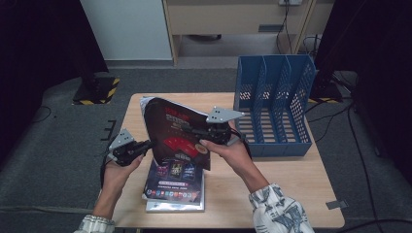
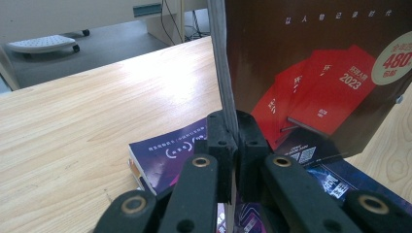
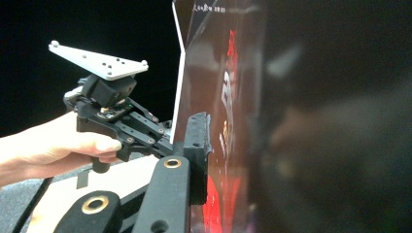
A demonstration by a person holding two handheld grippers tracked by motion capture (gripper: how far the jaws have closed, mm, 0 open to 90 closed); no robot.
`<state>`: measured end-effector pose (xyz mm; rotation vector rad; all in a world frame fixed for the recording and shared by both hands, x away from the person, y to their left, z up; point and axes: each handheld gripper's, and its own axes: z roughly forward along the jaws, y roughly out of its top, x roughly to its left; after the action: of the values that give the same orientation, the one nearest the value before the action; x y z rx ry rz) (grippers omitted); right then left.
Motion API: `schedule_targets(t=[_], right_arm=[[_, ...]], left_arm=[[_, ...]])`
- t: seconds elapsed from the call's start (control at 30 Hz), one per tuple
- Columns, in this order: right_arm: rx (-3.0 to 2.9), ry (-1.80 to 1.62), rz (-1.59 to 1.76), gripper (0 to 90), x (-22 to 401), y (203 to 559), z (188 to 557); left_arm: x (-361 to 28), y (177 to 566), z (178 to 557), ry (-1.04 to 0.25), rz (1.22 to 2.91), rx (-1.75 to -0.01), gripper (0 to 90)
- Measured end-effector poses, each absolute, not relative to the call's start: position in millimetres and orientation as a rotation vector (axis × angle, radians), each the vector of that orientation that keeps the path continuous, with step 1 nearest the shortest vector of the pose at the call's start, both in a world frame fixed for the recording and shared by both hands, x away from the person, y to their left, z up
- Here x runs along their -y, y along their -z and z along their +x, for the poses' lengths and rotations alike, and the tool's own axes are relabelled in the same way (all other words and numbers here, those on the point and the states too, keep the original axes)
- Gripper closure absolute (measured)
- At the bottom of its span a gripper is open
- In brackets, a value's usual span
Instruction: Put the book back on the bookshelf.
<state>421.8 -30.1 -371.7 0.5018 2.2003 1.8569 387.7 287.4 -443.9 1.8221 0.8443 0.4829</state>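
The pale wooden desk (image 1: pixel 291 194) carries a blue perforated plastic file rack (image 1: pixel 274 104) at two o'clock, its three slots bare. At six o'clock lies a stack of purple-covered magazines (image 1: pixel 175 187). Above it stands a dark glossy magazine with red cards on its cover (image 1: pixel 177 133), held upright off the desk. The left gripper (image 1: pixel 145 144) has its jaws pinching the magazine's lower edge, plain in the left gripper view (image 2: pixel 232 136). The right gripper (image 1: pixel 204 132) sits at the cover's three o'clock edge; its view shows one jaw beside the cover, so I cannot tell its grip.

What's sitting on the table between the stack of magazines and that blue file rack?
Nothing: in the high view, bare wooden table runs from the magazine stack to the blue file rack. The right hand hovers above that stretch.
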Motion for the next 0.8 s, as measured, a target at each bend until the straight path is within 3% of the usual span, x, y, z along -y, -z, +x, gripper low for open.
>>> schedule_targets(t=[0.5,0.63,0.67,0.8], right_arm=[[-2.19,-1.833,0.491,86.6,30.4,357.9,423.0],[-2.162,-1.82,0.504,86.8,29.8,358.5,423.3],[-2.161,-1.821,0.505,86.8,29.4,358.4,423.3],[-2.154,-1.808,0.512,86.8,28.3,357.2,424.1]], left_arm=[[-288.1,444.8,388.4,-0.482,1.815,-0.848,86.1],[-292.0,448.7,389.7,-0.502,1.781,-0.882,73.3],[-293.9,449.9,390.4,-0.502,1.762,-0.903,65.2],[-299.1,456.5,391.4,-0.522,1.769,-0.956,47.6]])
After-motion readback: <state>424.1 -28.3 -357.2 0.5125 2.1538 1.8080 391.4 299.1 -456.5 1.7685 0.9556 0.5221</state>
